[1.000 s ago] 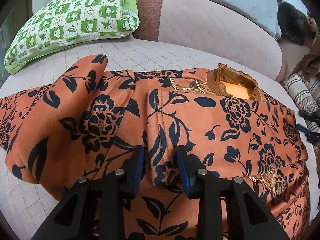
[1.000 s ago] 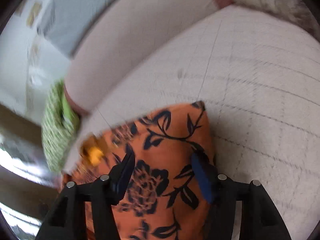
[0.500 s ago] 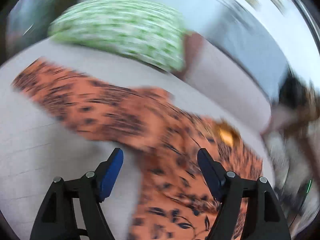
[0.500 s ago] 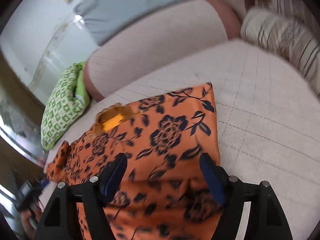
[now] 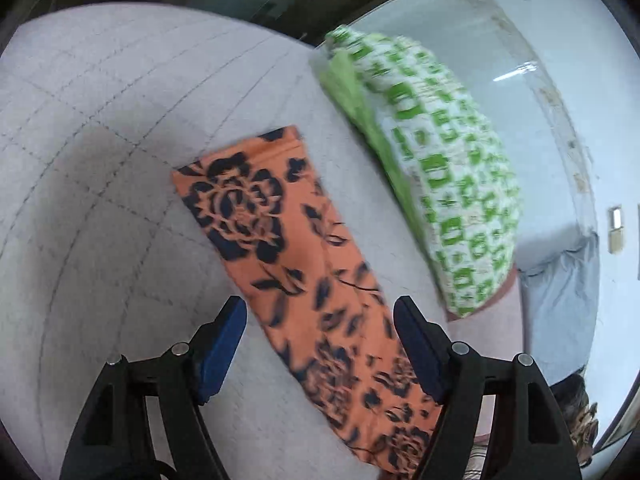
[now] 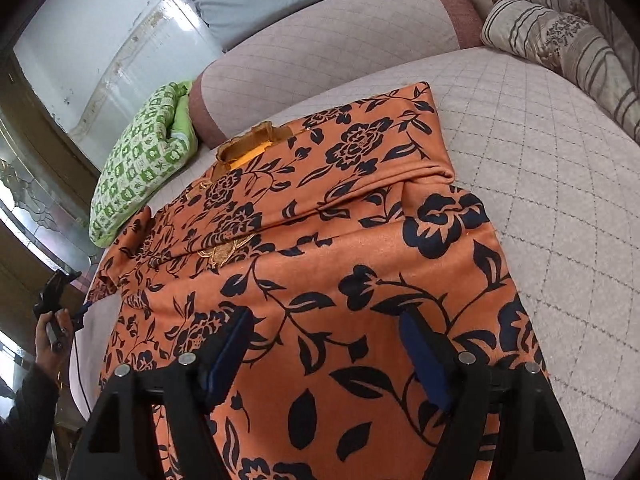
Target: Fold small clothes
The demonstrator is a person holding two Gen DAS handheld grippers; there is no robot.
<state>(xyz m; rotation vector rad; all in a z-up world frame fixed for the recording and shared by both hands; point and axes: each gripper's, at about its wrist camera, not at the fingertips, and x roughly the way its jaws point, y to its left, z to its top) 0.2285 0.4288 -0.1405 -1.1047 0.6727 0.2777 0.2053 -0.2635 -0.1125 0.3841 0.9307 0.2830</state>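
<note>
An orange top with a dark floral print [image 6: 320,216] lies on the quilted pale cushion [image 6: 540,152], one sleeve folded across its chest, the other stretching toward the green-and-white checked pillow [image 5: 440,168]. The left gripper [image 5: 320,344] and right gripper [image 6: 324,348] have just opened; both stand spread above the fabric, pinching nothing.

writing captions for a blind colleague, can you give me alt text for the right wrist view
An orange garment with a dark floral print lies partly folded on a quilted pale sofa seat, with the open right gripper above its near end. A green checked pillow leans at the back left.
</note>
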